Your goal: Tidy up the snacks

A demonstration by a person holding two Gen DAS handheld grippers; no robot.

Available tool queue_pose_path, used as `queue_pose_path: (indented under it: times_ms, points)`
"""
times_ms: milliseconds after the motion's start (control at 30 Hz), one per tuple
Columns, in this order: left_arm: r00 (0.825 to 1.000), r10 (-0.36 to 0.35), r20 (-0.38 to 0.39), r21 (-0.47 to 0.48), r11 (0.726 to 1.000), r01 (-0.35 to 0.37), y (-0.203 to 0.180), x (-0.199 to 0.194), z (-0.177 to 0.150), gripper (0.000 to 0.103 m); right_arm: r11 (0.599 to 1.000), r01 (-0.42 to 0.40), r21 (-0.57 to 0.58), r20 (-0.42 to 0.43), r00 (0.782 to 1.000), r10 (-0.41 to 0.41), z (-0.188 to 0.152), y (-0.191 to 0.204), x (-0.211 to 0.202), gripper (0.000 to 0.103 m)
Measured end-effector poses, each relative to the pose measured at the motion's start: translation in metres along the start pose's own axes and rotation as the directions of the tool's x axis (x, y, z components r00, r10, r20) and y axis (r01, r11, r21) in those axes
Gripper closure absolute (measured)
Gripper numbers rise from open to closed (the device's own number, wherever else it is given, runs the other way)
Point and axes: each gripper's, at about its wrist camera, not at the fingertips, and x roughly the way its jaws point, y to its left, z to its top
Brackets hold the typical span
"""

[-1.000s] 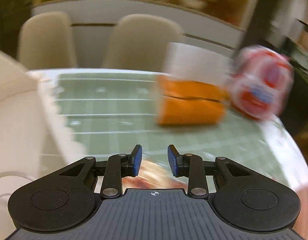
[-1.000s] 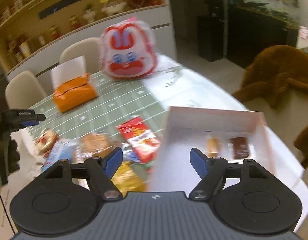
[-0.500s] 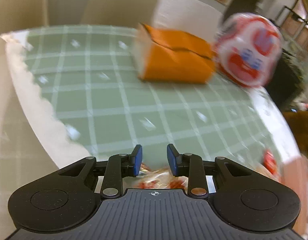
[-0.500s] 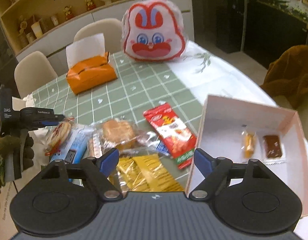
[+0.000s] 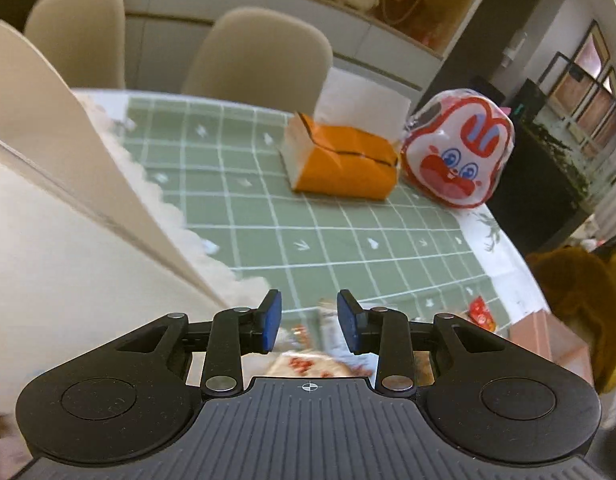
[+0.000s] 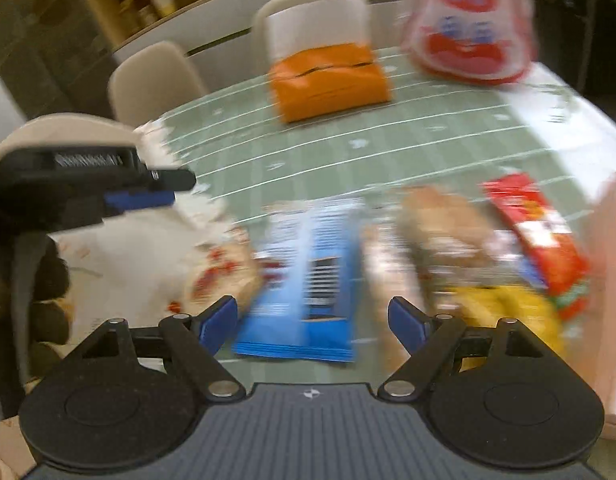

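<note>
Several wrapped snacks lie at the near edge of the green checked tablecloth [image 6: 387, 136]: a blue packet [image 6: 304, 280], a round pastry with red print [image 6: 220, 276], a bun [image 6: 439, 232], a red packet [image 6: 535, 232] and a yellow packet [image 6: 507, 312]. My right gripper [image 6: 313, 320] is open wide, just above the blue packet's near end. My left gripper [image 5: 309, 322] hovers over the pastry [image 5: 308, 364]. Its jaws are opening and nothing is between them. In the right wrist view, blurred by motion, the left gripper [image 6: 148, 198] shows side-on at the left. A pink box [image 6: 611, 280] stands at the right edge.
An orange tissue box [image 5: 339, 164] and a rabbit-faced bag [image 5: 455, 152] stand at the far side of the table. Beige chairs [image 5: 264, 52] are behind it, and one chair back [image 5: 48, 200] is close on the left. A brown plush [image 5: 567, 280] sits off the right edge.
My right gripper swung left and lower, from in front of the pink box to over the blue packet, and opened wider. The left gripper's jaws parted a little and its view shifted.
</note>
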Motion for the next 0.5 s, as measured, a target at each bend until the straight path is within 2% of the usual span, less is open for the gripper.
queue_pose_path:
  times_ms: [100,267,300,400,467,500]
  points:
    - [1.0,0.023,0.016,0.001,1.0,-0.023,0.008,-0.013,-0.006,0.067,0.998,-0.019,-0.056,-0.005,1.0,0.019,0.003,0.024,0.023,0.02]
    - [0.998,0.047,0.031,-0.074,0.996,-0.044,0.022,-0.017,-0.018,0.067,0.985,0.022,-0.169,0.005,1.0,-0.021,0.009,0.045,0.064,0.019]
    - [0.998,0.046,0.037,-0.081,0.996,-0.043,0.021,-0.017,-0.02,0.067,0.981,0.038,-0.19,0.004,0.999,-0.038,0.011,0.047,0.071,0.016]
    - [0.997,0.057,0.049,-0.08,0.995,-0.053,0.015,-0.018,-0.025,0.067,0.972,0.073,-0.223,0.032,0.997,-0.068,0.014,0.053,0.079,0.013]
    - [0.996,0.075,0.056,-0.067,0.995,-0.071,0.01,-0.017,-0.026,0.067,0.972,0.057,-0.228,0.023,0.998,-0.053,0.015,0.057,0.08,0.011]
    - [0.995,0.079,0.056,-0.065,0.995,-0.075,0.009,-0.018,-0.026,0.07,0.97,0.05,-0.24,0.02,0.999,-0.047,0.014,0.06,0.08,0.009]
